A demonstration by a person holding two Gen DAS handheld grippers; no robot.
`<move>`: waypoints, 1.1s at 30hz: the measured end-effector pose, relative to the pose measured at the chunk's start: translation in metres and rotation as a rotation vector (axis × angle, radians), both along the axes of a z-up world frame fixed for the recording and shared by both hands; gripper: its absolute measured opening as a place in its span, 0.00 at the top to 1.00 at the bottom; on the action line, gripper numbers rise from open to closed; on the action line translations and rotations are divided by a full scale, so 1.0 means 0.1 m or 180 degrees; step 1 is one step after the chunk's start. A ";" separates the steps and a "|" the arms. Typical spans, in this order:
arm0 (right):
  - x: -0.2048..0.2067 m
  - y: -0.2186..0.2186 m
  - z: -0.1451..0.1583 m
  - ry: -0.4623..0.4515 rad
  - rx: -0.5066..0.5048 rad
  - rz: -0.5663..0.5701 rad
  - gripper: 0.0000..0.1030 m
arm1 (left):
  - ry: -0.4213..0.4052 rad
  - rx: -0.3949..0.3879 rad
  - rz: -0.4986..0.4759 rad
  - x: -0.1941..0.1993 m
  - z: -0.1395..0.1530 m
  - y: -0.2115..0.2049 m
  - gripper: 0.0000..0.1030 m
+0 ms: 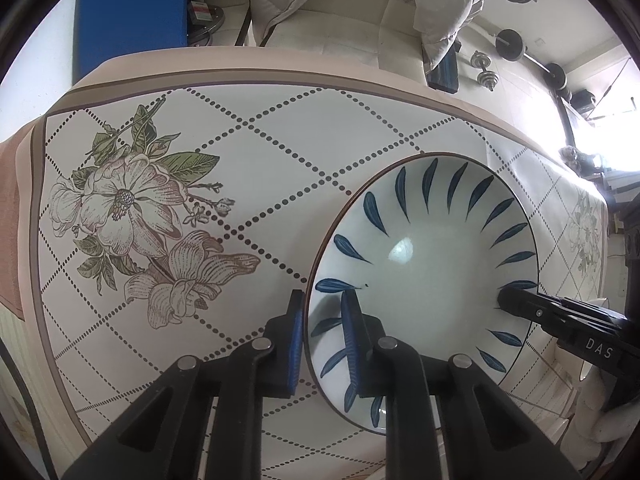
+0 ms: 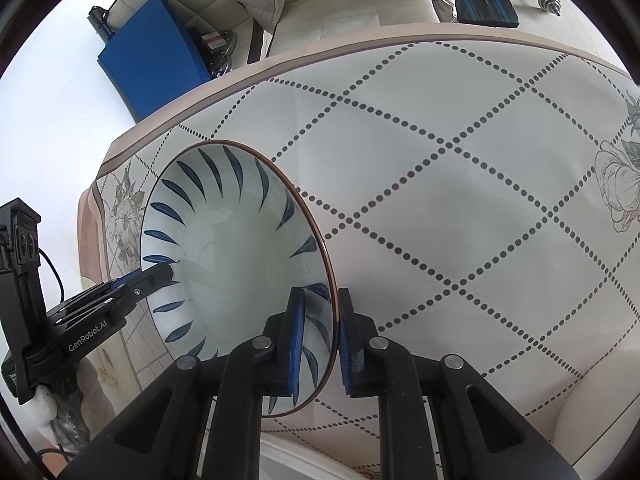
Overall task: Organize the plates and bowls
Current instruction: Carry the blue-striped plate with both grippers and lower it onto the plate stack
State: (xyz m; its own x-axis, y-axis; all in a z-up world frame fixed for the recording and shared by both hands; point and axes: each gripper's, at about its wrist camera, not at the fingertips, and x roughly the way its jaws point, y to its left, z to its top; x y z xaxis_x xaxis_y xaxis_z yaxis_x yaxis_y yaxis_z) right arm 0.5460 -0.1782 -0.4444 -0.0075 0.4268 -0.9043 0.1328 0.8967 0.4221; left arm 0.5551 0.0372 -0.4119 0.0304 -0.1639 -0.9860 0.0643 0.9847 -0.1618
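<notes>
Bowl (image 1: pixel 432 280): white, blue leaf strokes fanning round the inner wall, thin brown rim; held over the tablecloth (image 1: pixel 280 160) between both claws.
Left gripper (image 1: pixel 322 334): closed on the bowl's near rim, one blue pad outside, one inside.
Right gripper (image 2: pixel 320 334): clamped on the opposite rim, fingers either side of the wall.
Left wrist view only: large printed flower (image 1: pixel 132 208) on the cloth, dumbbells (image 1: pixel 484 70) on the floor, pale puffy jacket (image 1: pixel 440 4) on the sofa.
Right wrist view only: blue board (image 2: pixel 156 64) beside the table's far corner.
Contact with the cloth: cannot tell.
</notes>
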 end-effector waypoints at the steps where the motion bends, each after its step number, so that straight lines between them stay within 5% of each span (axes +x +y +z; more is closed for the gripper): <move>1: -0.01 0.00 0.00 0.0000 0.0003 0.0009 0.84 | -0.0006 -0.0002 -0.0001 -0.01 0.01 0.00 0.85; 19: -0.22 -0.14 0.55 -0.0249 0.0041 0.0031 0.84 | -0.0280 -0.0107 -0.0125 -0.36 0.71 -0.05 0.85; 33: -1.06 -0.29 1.16 -0.0399 0.0113 0.0023 0.84 | -0.0403 -0.0085 -0.0341 -1.06 1.23 -0.22 0.85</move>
State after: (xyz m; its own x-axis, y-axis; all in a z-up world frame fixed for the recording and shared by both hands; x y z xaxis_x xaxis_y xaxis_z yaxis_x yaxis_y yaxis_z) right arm 0.4395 -0.2076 -0.3283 0.1014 0.4588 -0.8827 0.0707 0.8817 0.4664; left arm 0.4490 0.0149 -0.2892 0.1352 -0.1989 -0.9707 0.1901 0.9667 -0.1716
